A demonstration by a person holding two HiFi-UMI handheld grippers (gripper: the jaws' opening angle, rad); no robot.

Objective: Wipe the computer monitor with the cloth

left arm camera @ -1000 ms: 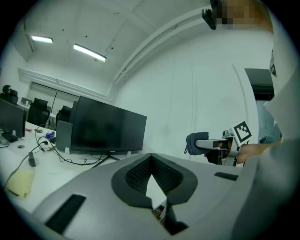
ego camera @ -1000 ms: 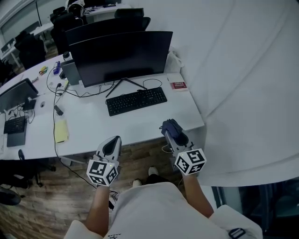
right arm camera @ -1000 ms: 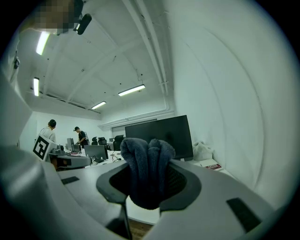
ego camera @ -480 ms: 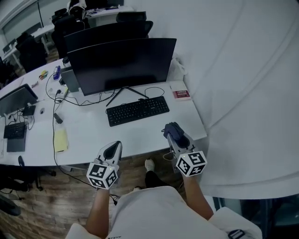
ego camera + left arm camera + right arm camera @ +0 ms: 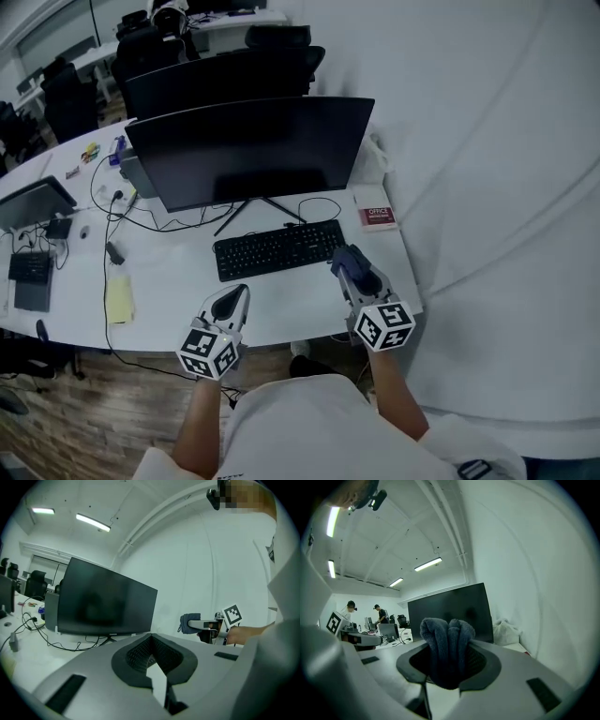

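1. Your right gripper (image 5: 350, 265) is clenched on the folded dark cloth (image 5: 447, 648). A padded wad sticks out past the jaw tips, likely so that fabric, not jaw, meets the screen.
2. Ahead of it and slightly to its left stands the monitor (image 5: 248, 150), well apart from the cloth. Wiping has not begun.
3. Your left gripper (image 5: 232, 296) hangs beside the right one, jaws closed together on nothing, probably just held out of the way.
4. Below and ahead of both grippers runs the white desk (image 5: 169, 281). A keyboard (image 5: 279, 248) lies between them and the monitor, and cables (image 5: 112, 202) trail off past the left gripper's outer side. A white wall (image 5: 487, 141) closes off the right gripper's outer side.
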